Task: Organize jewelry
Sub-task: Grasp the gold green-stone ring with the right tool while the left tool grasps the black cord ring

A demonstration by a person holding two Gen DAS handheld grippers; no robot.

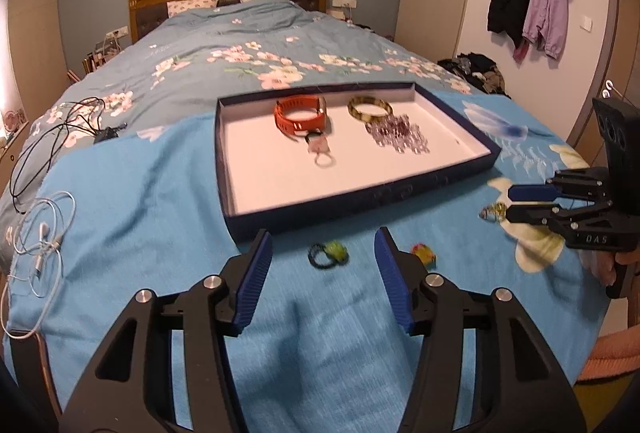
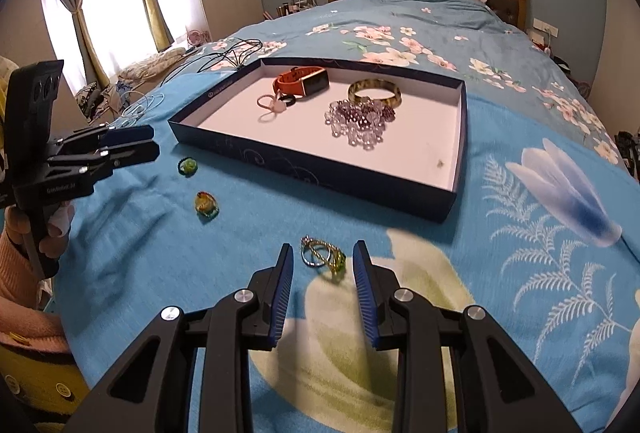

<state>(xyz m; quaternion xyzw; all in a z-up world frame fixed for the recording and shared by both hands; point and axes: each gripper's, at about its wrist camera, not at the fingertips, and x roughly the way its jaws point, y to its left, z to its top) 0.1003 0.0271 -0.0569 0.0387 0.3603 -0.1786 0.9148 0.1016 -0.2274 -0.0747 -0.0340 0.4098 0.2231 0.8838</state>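
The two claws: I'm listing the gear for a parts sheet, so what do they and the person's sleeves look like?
Both the left claw and the right claw have black angular plastic frames with triangular cut-outs, silver round pivot bolts, and ribbed blue pads lining the fingers. White lettering marks each body, too small to read surely. A black upright block with round holes rises behind each. The sleeve is pink knit.
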